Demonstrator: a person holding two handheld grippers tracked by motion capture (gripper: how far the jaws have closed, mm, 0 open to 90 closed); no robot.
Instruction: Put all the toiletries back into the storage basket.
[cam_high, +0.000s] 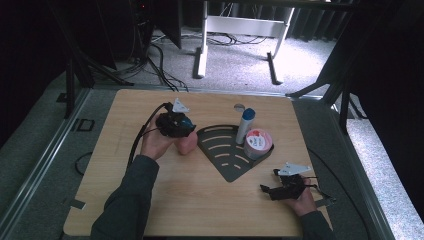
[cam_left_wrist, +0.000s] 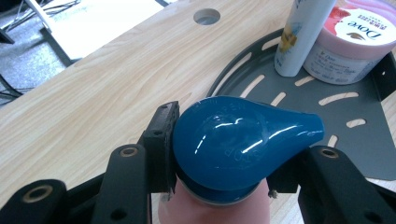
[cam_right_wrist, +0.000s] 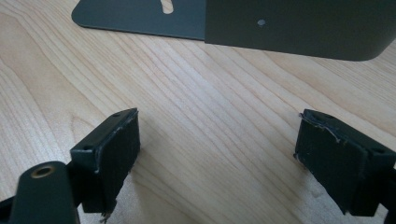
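Closest to the lens in the left gripper view, the left hand-held gripper is clamped on a pump bottle: its black pads press the blue pump head from both sides, just above the pale pink body. Gripping high up like this probably keeps the bottle upright while it is carried. In the high view the bottle stands at centre left of the frame, at the left edge of the dark slotted corner tray. Its long axis runs vertically; the spout points toward the right of the left gripper view, at the tray. A white tube and a pink jar stand in the tray's far corner, likely the bottle's destination too. Lower right, the right hand-held gripper rests low over the desk, jaws wide apart and empty.
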